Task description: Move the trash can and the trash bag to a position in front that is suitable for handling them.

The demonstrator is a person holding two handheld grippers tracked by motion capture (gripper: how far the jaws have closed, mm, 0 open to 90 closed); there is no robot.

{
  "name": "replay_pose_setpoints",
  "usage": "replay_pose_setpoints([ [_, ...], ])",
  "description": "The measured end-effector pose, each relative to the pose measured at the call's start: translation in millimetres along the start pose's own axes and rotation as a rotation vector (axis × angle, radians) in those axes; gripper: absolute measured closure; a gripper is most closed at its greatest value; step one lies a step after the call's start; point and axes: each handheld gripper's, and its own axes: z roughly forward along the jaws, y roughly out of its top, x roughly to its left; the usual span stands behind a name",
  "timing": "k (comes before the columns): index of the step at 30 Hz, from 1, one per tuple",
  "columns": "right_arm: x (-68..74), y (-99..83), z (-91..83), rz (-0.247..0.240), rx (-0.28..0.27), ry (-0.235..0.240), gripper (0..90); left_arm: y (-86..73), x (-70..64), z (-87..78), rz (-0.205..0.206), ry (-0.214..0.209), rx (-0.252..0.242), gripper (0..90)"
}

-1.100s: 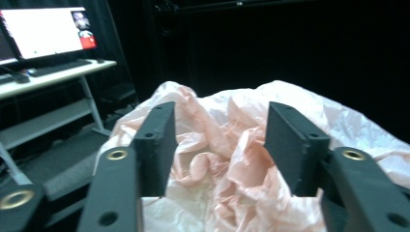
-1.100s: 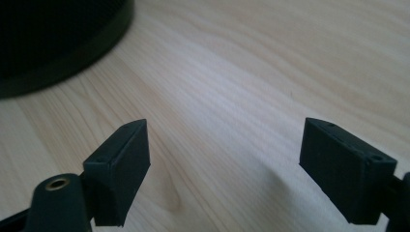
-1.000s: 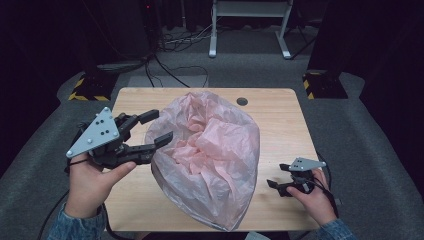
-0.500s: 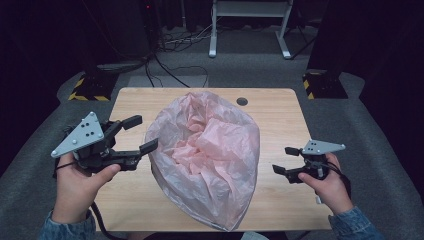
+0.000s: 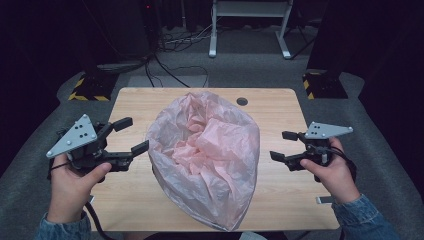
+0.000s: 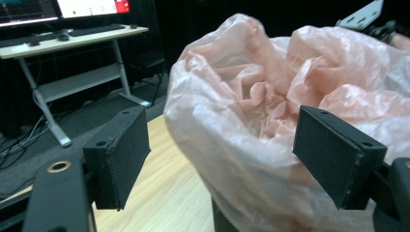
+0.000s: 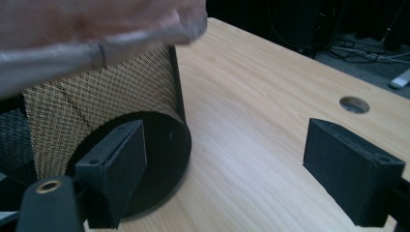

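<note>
A black mesh bin (image 7: pixel 111 121) stands mid-tabletop (image 5: pixel 280 115), lined with a crumpled pink plastic bag (image 5: pixel 205 160) (its rim billows over the top). The left claw (image 5: pixel 131 135) and right claw (image 5: pixel 283 146) flank it, both apart, holding nothing.

A light wooden table (image 5: pixel 280 210) with a round cable hole (image 5: pixel 242 101) stands on grey carpet (image 5: pixel 380 165). Behind it, a white-framed desk (image 5: pixel 248 7) and loose cables (image 5: pixel 175 37) sit in a dark room. Yellow-black hazard tape (image 5: pixel 82 96) marks 2 black bases.
</note>
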Motion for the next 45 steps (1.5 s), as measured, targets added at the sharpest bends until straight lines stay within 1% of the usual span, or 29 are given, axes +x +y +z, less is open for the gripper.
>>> replay_pose_setpoints([
  [2, 1.7, 8.2, -1.1, -0.012, -0.010, 0.011, 15.4, -4.3, 0.4, -2.6, -0.007, 0.014, 0.007, 20.5],
  [6, 4.4, 24.3, -2.4, -0.045, -0.022, 0.013, 15.6, -9.8, -0.9, -11.0, -0.012, 0.035, 0.015, 20.5],
  [8, 4.8, 27.7, -2.6, -0.052, -0.024, 0.013, 15.6, -10.5, -1.0, -12.7, -0.011, 0.039, 0.017, 20.5],
  [10, 6.1, 36.8, -3.7, -0.065, -0.033, 0.014, 15.8, -12.0, 0.1, -19.0, -0.012, 0.045, 0.017, 20.5],
  [14, 9.4, 52.0, -7.5, -0.085, -0.055, 0.017, 15.9, -12.3, 2.9, -23.4, -0.015, 0.039, 0.011, 20.6],
  [15, 9.4, 52.0, -7.5, -0.085, -0.055, 0.017, 15.9, -12.2, 3.6, -23.8, -0.014, 0.036, 0.011, 20.6],
  [16, 11.5, 59.2, -9.7, -0.093, -0.068, 0.019, 16.0, -11.6, 5.5, -23.6, -0.008, 0.027, 0.010, 20.6],
  [18, 12.4, 62.6, -10.5, -0.095, -0.073, 0.019, 16.0, -11.3, 5.7, -23.0, -0.010, 0.025, 0.010, 20.6],
  [22, 17.9, 76.3, -13.8, -0.105, -0.099, 0.020, 16.0, -7.1, 6.1, -17.1, 0.000, 0.012, 0.009, 20.3],
  [24, 19.6, 78.7, -14.2, -0.107, -0.104, 0.021, 16.0, -5.9, 5.7, -15.5, 0.001, 0.009, 0.008, 20.2],
  [27, 27.1, 87.2, -15.1, -0.116, -0.122, 0.024, 16.0, -1.9, 3.4, -10.5, 0.013, -0.002, 0.009, 20.2],
  [29, 31.6, 91.1, -15.2, -0.120, -0.131, 0.031, 15.8, 1.4, -0.5, -5.7, 0.023, -0.020, 0.011, 20.0],
  [31, 36.3, 94.5, -14.7, -0.126, -0.141, 0.045, 15.7, 2.2, -1.7, -4.2, 0.025, -0.027, 0.010, 19.9],
  [32, 38.8, 95.9, -14.4, -0.126, -0.144, 0.053, 15.7, 3.7, -4.5, -2.5, 0.029, -0.035, 0.010, 19.9],
  [33, 38.8, 95.9, -14.4, -0.126, -0.144, 0.053, 15.7, 3.7, -4.5, -2.5, 0.029, -0.035, 0.010, 19.9],
  [34, 44.1, 98.2, -13.5, -0.130, -0.149, 0.067, 15.6, 5.1, -7.1, -1.0, 0.034, -0.051, 0.010, 20.0],
  [35, 46.5, 99.2, -12.7, -0.133, -0.151, 0.076, 15.6, 5.6, -8.4, -0.2, 0.035, -0.063, 0.014, 20.8],
  [36, 49.0, 100.0, -11.8, -0.134, -0.151, 0.085, 15.5, 5.6, -8.4, -0.2, 0.035, -0.063, 0.014, 23.0],
  [37, 52.0, 101.1, -10.2, -0.138, -0.152, 0.098, 15.5, 6.0, -9.8, 1.1, 0.040, -0.078, 0.017, 24.1],
  [39, 53.8, 101.7, -9.0, -0.139, -0.153, 0.106, 15.5, 6.2, -11.6, 2.7, 0.046, -0.088, 0.021, 24.0],
  [41, 60.3, 103.5, -2.5, -0.149, -0.146, 0.126, 15.4, 5.5, -14.3, 4.9, 0.051, -0.101, 0.021, 23.8],
  [42, 60.3, 103.5, -2.5, -0.149, -0.146, 0.126, 15.4, 5.5, -14.3, 4.9, 0.051, -0.101, 0.021, 23.8],
  [43, 63.3, 103.7, 5.1, -0.152, -0.134, 0.148, 15.4, 4.5, -15.0, 6.4, 0.051, -0.107, 0.018, 23.8],
  [44, 64.4, 103.5, 8.7, -0.152, -0.126, 0.156, 15.4, 4.5, -15.0, 6.4, 0.051, -0.107, 0.018, 23.8],
  [45, 64.4, 103.5, 8.7, -0.152, -0.126, 0.156, 15.4, 4.1, -15.1, 6.8, 0.051, -0.108, 0.019, 23.8],
])
